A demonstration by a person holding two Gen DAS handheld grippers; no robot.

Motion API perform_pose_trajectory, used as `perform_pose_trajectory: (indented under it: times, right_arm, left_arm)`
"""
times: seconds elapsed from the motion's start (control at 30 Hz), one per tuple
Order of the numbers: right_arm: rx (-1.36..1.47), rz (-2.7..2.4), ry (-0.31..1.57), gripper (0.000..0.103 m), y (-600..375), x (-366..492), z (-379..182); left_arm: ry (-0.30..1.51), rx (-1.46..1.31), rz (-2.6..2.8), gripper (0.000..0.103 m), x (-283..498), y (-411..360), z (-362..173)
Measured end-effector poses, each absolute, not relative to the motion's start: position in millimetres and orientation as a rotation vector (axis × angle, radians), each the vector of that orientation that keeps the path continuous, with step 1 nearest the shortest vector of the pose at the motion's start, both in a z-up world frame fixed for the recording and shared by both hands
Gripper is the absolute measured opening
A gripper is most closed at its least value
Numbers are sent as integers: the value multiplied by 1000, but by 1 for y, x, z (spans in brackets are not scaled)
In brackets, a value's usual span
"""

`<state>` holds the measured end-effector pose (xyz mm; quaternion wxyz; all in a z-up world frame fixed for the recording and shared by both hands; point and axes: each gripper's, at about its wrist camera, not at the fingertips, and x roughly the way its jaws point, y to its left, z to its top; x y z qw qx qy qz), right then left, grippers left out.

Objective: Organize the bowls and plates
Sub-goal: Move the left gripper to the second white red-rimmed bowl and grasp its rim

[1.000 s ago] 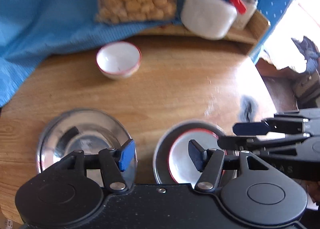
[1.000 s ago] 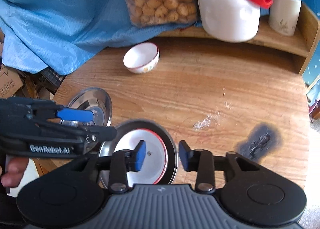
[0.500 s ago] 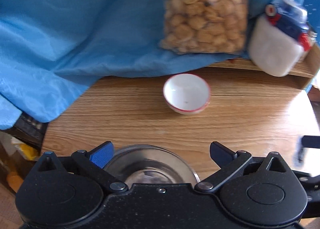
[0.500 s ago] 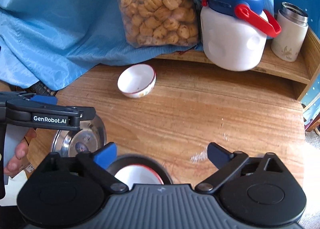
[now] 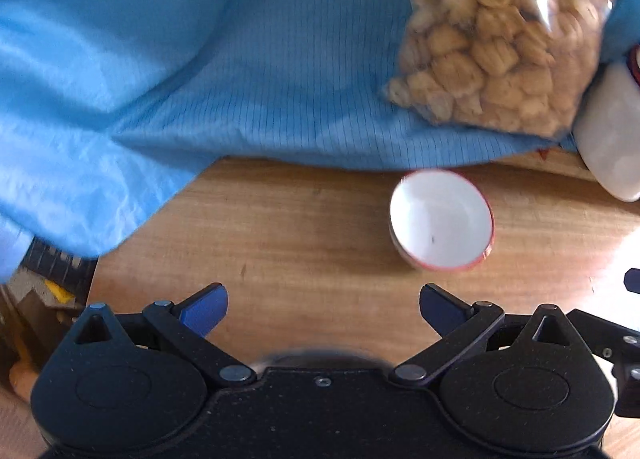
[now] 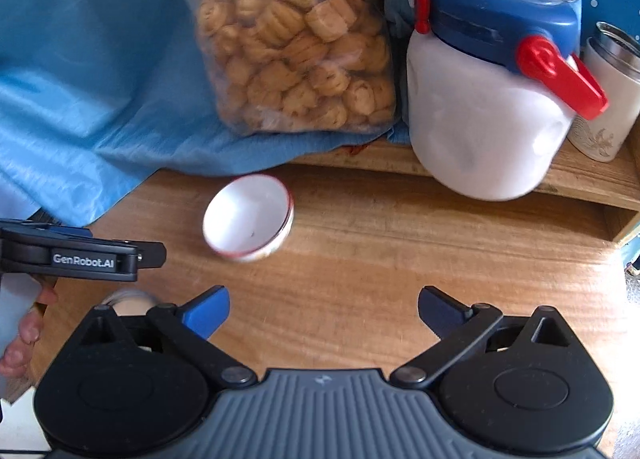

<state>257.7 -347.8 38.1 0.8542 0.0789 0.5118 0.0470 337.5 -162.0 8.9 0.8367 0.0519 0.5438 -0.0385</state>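
Observation:
A small white bowl with a red rim [image 5: 442,221] stands on the round wooden table [image 5: 300,243], ahead and to the right of my left gripper [image 5: 323,309]. In the right wrist view the bowl [image 6: 247,217] is ahead and left of my right gripper [image 6: 323,309]. Both grippers are wide open and empty, held above the table. A sliver of a steel bowl rim [image 5: 316,357] shows just under the left gripper's body. The left gripper's body [image 6: 72,257] shows at the left of the right wrist view. The other plates are hidden below the grippers.
A blue cloth [image 5: 160,71] hangs over the table's back left. A clear bag of biscuits [image 6: 296,43], a white jug with a blue lid and red handle [image 6: 488,99] and a white steel-topped cup [image 6: 608,99] stand on a raised wooden shelf [image 6: 580,183] at the back.
Both grippers have opened wide and pulled up and back from the steel plates. The plates have dropped out of sight below. The white bowl has not moved.

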Motion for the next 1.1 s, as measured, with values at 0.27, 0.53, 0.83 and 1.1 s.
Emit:
perform_pose_trajectory:
  times: [0.27,0.53,0.83,1.1]
  right_arm:
    - [156,119,1072,96,-345,294,13]
    - [124,166,1079,84,-335,319,-1]
    - [97,182,1109,82,-322,333,-13]
    - [101,188,1125,75,-319,338,-21]
  left_arm:
    - [1154,151,-115,102,381,-172,-12]
    - [1174,176,-149,102,395,-172,-30]
    - [1190,162,-157,102,403,-168,-45]
    - [1204,153,-165,101,401,-171,-52]
